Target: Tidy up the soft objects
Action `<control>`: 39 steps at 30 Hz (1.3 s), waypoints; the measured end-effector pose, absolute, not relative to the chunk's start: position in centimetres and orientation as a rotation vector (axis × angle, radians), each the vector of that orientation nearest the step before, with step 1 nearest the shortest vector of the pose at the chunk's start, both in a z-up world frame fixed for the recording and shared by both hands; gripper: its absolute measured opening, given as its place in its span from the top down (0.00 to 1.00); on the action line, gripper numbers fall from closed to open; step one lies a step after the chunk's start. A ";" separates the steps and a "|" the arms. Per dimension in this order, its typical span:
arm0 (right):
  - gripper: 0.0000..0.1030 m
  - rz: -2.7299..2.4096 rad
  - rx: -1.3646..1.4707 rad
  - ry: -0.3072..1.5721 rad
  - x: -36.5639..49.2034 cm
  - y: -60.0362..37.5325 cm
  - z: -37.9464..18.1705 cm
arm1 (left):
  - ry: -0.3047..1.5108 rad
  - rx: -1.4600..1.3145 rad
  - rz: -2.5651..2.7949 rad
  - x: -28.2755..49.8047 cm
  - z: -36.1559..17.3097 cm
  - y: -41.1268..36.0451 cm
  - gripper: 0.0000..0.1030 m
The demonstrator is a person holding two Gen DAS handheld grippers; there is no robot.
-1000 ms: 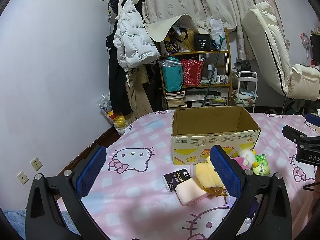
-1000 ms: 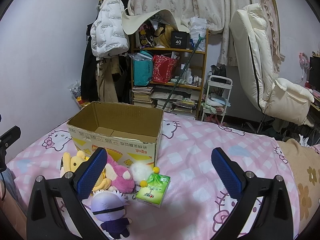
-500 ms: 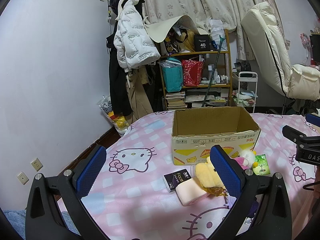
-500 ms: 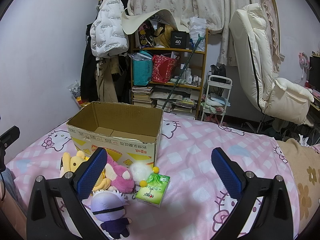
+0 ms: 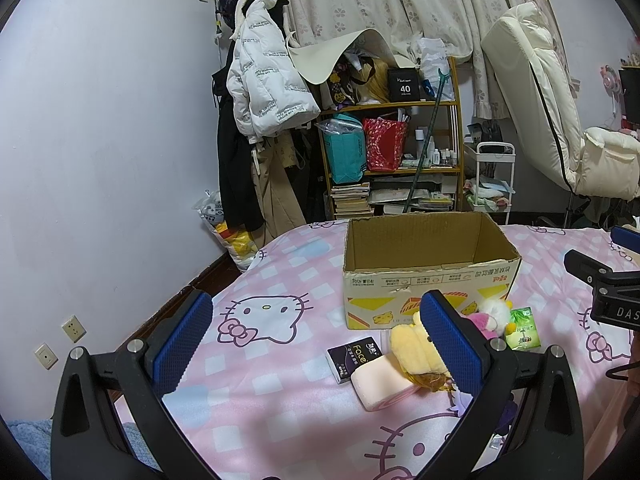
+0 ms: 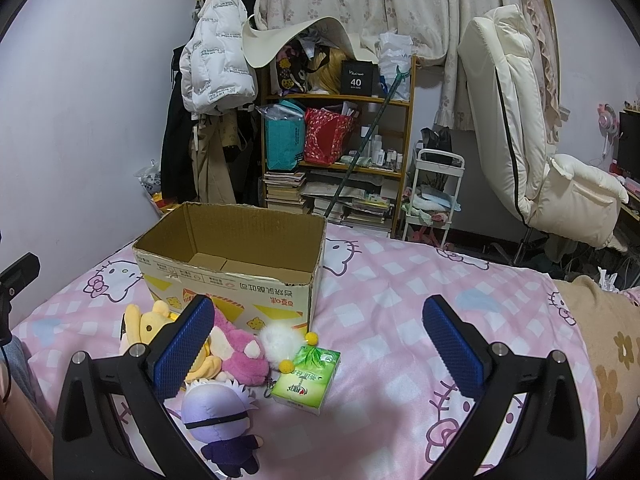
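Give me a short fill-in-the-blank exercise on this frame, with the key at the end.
1. The cardboard box on the bed holds ____ soft toys so far.
2. The green tissue pack lies on the bedspread, ____ the box.
3. Both the left claw and the right claw have their jaws ____.
4. The pink plush lies between the yellow plush and the ____ pom-pom toy.

Missing words: no; outside; open; white
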State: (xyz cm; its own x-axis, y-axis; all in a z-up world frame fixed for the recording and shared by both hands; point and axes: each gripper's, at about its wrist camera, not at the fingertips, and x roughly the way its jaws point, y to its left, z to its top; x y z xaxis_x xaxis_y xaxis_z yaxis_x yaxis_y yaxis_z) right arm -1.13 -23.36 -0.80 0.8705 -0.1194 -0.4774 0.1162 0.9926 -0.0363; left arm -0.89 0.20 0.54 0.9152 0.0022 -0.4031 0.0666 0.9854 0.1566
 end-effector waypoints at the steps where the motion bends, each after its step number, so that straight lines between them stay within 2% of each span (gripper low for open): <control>1: 0.00 -0.124 -0.008 0.498 -1.1 -23.4 -0.6 | 0.415 0.169 -0.034 -0.9 0.5 0.2 0.01; 18: 0.00 -0.119 -0.006 0.512 -1.1 -23.5 -0.9 | 0.457 0.188 -0.085 -0.6 0.1 -0.6 0.01; 23: 0.00 -0.088 -0.005 0.578 0.1 -23.2 -3.2 | 0.475 0.186 -0.118 -0.3 0.1 -0.9 0.01; 29: 0.00 -0.011 0.055 0.630 0.6 -23.0 -2.9 | 0.563 0.151 -0.169 2.0 0.6 -1.1 0.01; 34: 0.00 0.034 0.155 0.759 2.5 -23.2 -4.0 | 0.676 0.136 -0.205 4.7 -0.1 -1.0 0.01; 39: 0.00 0.033 0.137 0.849 4.0 -22.8 -5.6 | 0.749 0.185 -0.227 7.1 -0.8 -1.9 0.01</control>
State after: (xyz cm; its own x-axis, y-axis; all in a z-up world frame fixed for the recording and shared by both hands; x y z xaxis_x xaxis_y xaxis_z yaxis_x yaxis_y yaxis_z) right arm 4.03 -22.79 -5.61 0.6605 0.0833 -0.7462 0.0259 0.9907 0.1335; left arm 7.10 -1.91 -0.83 0.7102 -0.1373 -0.6904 0.2687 0.9594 0.0856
